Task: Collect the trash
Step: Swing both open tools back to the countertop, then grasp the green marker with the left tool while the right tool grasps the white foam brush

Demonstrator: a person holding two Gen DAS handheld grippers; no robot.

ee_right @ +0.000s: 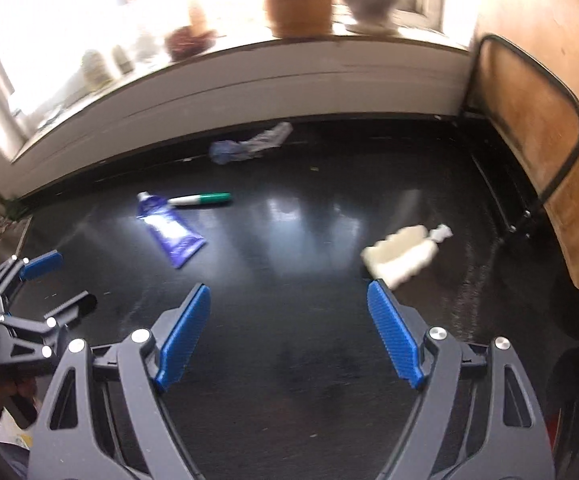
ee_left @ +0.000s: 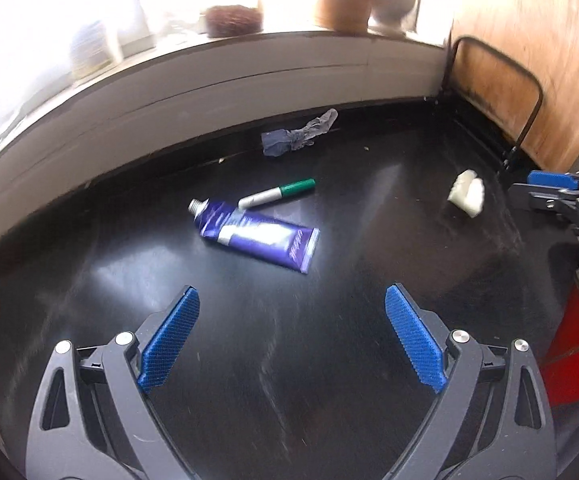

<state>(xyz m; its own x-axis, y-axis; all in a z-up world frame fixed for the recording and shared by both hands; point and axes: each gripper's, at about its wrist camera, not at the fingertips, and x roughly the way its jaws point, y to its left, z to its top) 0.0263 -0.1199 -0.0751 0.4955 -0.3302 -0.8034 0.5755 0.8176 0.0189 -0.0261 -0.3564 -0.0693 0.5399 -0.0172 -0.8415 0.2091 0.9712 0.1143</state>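
Left wrist view showed the left gripper [ee_left: 291,308] hanging over the glossy black bench [ee_left: 329,360], its blue-padded jaws standing wide apart with nothing between them. Right wrist view showed the right gripper [ee_right: 289,308] likewise spread and empty, to the right of the other.

Nearest to the left jaws, just beyond them and slightly left of their midline, lay the crumpled purple-and-white squeeze tube [ee_left: 255,234], uncapped, flat on the bench. Its long axis ran on a slant from its threaded neck at far left to its crimped end at near right, so it lay skew to the jaw gap. Right beside the neck lay the white marker with a green cap [ee_left: 277,193], its cap pointing far right; whether they touched could not be told.

Nearest to the right jaws lay the crumpled white wad of paper or plastic [ee_right: 401,252], just beyond the right-hand pad and almost at its tip, its long axis slanting from near left to far right, where it ended in a twisted tail. From the left gripper it lay well off to the far right.

Farthest, by the bench's back edge under the white window sill [ee_left: 209,92], lay the twisted blue-grey scrap of wrapper [ee_left: 297,132], between the two arms' lines.

By this layout the tube seemed the left hand's piece, the wad the right's.
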